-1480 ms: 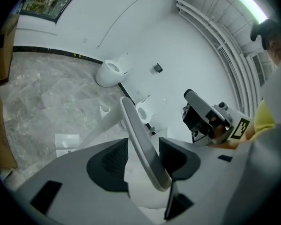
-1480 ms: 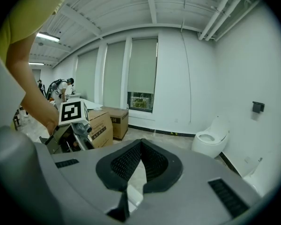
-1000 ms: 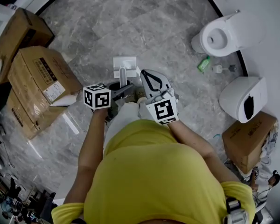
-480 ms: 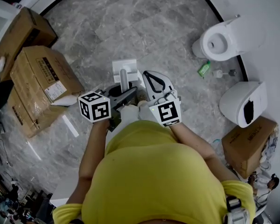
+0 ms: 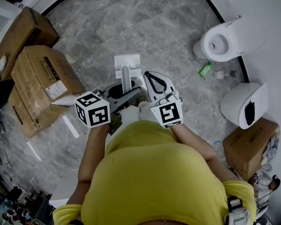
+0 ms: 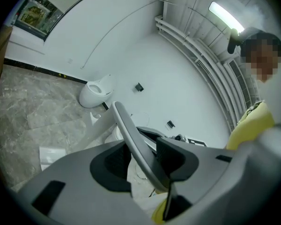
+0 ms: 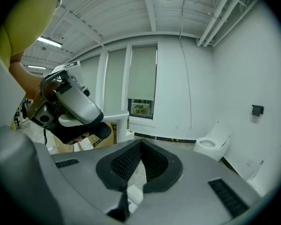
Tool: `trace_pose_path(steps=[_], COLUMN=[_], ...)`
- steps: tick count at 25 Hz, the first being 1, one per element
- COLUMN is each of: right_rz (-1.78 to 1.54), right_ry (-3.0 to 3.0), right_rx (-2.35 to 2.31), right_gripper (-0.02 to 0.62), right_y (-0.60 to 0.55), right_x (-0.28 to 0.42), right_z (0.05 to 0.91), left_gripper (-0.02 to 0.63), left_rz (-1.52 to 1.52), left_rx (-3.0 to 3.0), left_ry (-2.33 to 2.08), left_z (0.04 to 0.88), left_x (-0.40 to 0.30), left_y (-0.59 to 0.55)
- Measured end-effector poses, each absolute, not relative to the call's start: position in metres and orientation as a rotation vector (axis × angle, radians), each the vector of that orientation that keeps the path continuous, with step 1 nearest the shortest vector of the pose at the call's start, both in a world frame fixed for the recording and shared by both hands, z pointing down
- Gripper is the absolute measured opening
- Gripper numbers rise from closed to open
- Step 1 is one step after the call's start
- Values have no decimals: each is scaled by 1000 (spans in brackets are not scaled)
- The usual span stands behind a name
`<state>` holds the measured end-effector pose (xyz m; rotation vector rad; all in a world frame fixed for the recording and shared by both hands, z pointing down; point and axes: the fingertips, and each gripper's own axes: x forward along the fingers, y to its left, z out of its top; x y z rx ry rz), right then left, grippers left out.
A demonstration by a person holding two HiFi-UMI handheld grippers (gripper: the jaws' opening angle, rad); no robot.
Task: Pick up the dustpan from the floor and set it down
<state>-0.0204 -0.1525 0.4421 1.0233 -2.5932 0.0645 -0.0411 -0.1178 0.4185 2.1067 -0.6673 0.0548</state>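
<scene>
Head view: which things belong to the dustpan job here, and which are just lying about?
In the job: dustpan, its handle between the left gripper's opening jaws.
Lying about: cardboard boxes, toilet, green bottle, white bin; right gripper shut, empty.

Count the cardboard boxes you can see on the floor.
4. Three at the left: top-left box, labelled box, lower box next to it. Then the right-hand box at lower right. More may be hidden behind the person.

Open marble floor [image 5: 131, 22] ahead: passable. Cardboard boxes [image 5: 42, 76] block the left; toilet [image 5: 222, 36] and white bin [image 5: 243, 104] block the right.
</scene>
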Motion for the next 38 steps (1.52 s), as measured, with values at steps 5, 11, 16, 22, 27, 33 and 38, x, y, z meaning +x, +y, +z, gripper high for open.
trace_pose_path(steps=[5,11,16,22,27,33,38], right_rz=[61,63,68,77,85,90,91], right_ry=[-2590,-2586,-2579,-2565,-2553,-2541,-2531], right_rx=[1031,1037,1036,1031,1025,1017,1014], right_gripper=[11,11,11,11,11,11,11], right_y=[-152,-154,-153,-151,-153,-155,-153], right_x=[-18,-18,-18,-16,-14,-12,-17], right_z=[442,442,444,450,456,461,464], left_gripper=[170,172,173,174,169,166,167], left_rz=[31,41,33,37,58,69,82], left_rx=[2119,2115,2101,2086,2062,2043,2036], left_ry=[-662,-658,-651,-652,-671,-704,-727], left_z=[409,410,412,422,443,471,494], left_x=[-40,-40,-40,-41,-44,-49,-58], left_y=[-120,-120,-119,-119,-123,-131,-139])
